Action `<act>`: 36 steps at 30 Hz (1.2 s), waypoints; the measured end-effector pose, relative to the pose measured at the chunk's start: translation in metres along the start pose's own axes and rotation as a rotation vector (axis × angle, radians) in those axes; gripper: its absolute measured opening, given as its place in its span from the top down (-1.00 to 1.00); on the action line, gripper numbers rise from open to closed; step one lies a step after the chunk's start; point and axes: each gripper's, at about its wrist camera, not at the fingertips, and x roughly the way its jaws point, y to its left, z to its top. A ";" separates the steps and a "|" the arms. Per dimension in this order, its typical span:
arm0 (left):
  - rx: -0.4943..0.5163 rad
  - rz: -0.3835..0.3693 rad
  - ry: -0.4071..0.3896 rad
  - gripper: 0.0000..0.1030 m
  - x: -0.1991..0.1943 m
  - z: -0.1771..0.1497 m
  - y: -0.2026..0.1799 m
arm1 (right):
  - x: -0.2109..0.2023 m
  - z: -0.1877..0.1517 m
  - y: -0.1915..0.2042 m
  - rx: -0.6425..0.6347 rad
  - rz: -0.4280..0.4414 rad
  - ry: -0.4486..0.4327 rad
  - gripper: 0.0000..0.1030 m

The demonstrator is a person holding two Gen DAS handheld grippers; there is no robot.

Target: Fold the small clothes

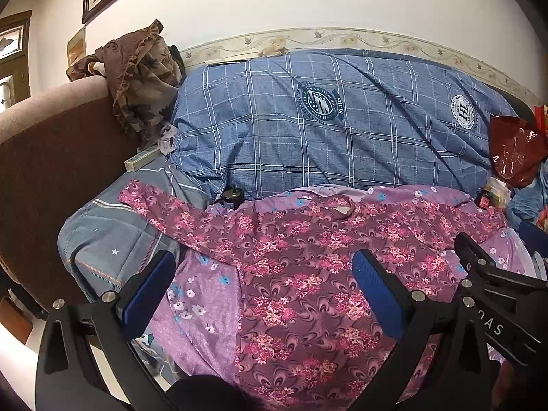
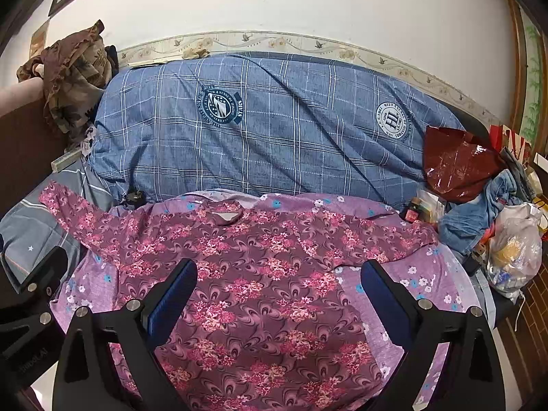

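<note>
A maroon long-sleeved top with pink flowers [image 1: 301,274] [image 2: 260,281] lies flat and spread out, neck toward the far side and sleeves out to both sides, on a purple floral sheet [image 1: 205,294] [image 2: 404,274]. My left gripper [image 1: 263,281] is open and empty, hovering above the top's left half. My right gripper [image 2: 279,284] is open and empty above the top's right half. The right gripper also shows at the right edge of the left wrist view [image 1: 493,274], and the left gripper shows at the left edge of the right wrist view [image 2: 37,284].
A big blue checked quilt [image 1: 325,126] [image 2: 274,137] lies behind the top against the wall. A grey striped pillow [image 1: 113,239] and brown headboard [image 1: 51,171] are on the left. A red bag [image 2: 459,164], jeans [image 2: 479,212] and plastic bags [image 2: 513,253] crowd the right.
</note>
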 end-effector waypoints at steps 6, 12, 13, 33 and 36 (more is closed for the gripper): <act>0.001 -0.003 0.003 -1.00 0.001 -0.001 0.000 | 0.000 -0.001 0.001 -0.003 -0.001 0.003 -0.87; 0.002 -0.006 0.008 -1.00 0.002 -0.002 -0.001 | 0.001 0.000 -0.001 -0.002 -0.002 0.008 -0.88; 0.003 -0.006 0.010 -1.00 0.003 -0.002 -0.001 | 0.003 0.001 -0.002 -0.001 -0.002 0.010 -0.88; 0.018 -0.008 0.038 -1.00 0.022 -0.001 -0.009 | 0.023 -0.001 -0.001 -0.006 -0.006 0.039 -0.88; 0.020 -0.009 0.043 -1.00 0.024 -0.002 -0.010 | 0.025 -0.002 -0.002 -0.004 -0.008 0.043 -0.88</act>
